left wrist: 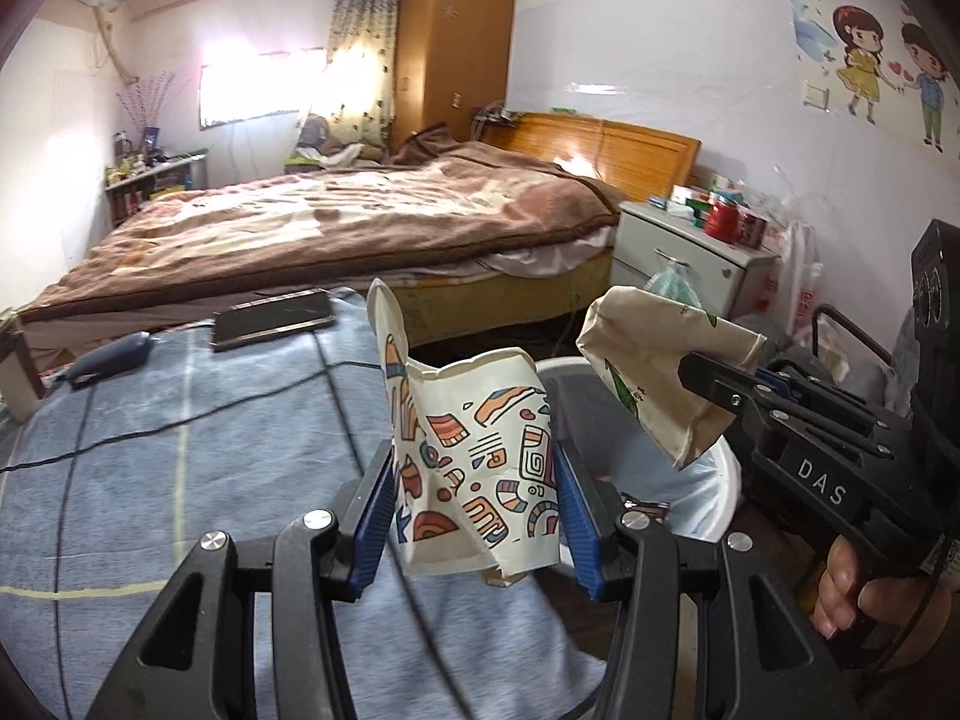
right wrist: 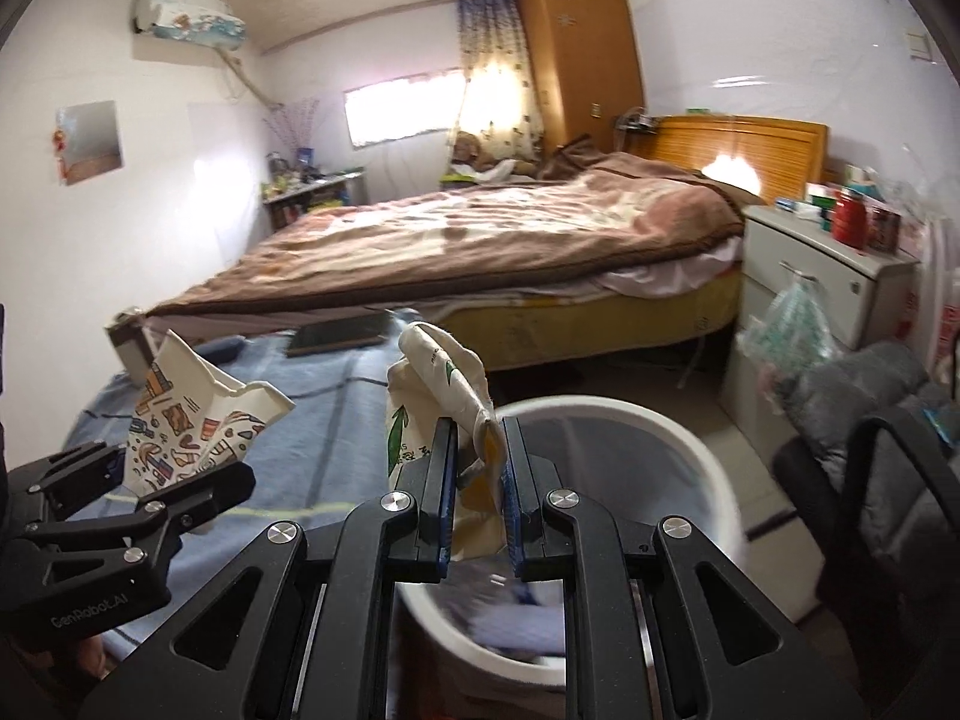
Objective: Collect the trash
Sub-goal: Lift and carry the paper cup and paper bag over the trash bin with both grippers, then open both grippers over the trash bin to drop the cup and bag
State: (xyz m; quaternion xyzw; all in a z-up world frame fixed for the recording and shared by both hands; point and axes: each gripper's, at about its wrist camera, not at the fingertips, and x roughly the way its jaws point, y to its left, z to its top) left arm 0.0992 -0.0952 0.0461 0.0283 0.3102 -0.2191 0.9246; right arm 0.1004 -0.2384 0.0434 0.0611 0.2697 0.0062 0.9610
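A crumpled paper cup [left wrist: 480, 468] printed with colourful patterns is being held between the blue pads [left wrist: 373, 516] of the left gripper [left wrist: 474, 510], whose jaws are standing partly apart and are being pressed against the cup's two sides. The cup is being carried above the near edge of a blue checked blanket [left wrist: 180, 450], just beside the rim of a white trash bin [left wrist: 720, 480]. In the right wrist view the same cup [right wrist: 198, 420] is being seen at the left, above the blanket [right wrist: 324, 420], gripped by the left gripper [right wrist: 162, 474].

A second crushed paper cup [right wrist: 444, 396], white with green print, is being pinched by the right gripper [right wrist: 477, 480], whose jaws are drawn almost fully together on the flattened paper. This cup is being held just over the near-left part of the bin's rim [right wrist: 690, 438], with the bin's opening lying directly behind and below it. In the left wrist view this cup [left wrist: 654, 360] is being shown to the right of the patterned one, clamped by the right gripper [left wrist: 708, 378] and suspended over the bin, while the gripper's handle is being grasped by a hand [left wrist: 852, 594] at the lower right.

A dark phone [left wrist: 273, 318] is being left lying at the far edge of the blanket.
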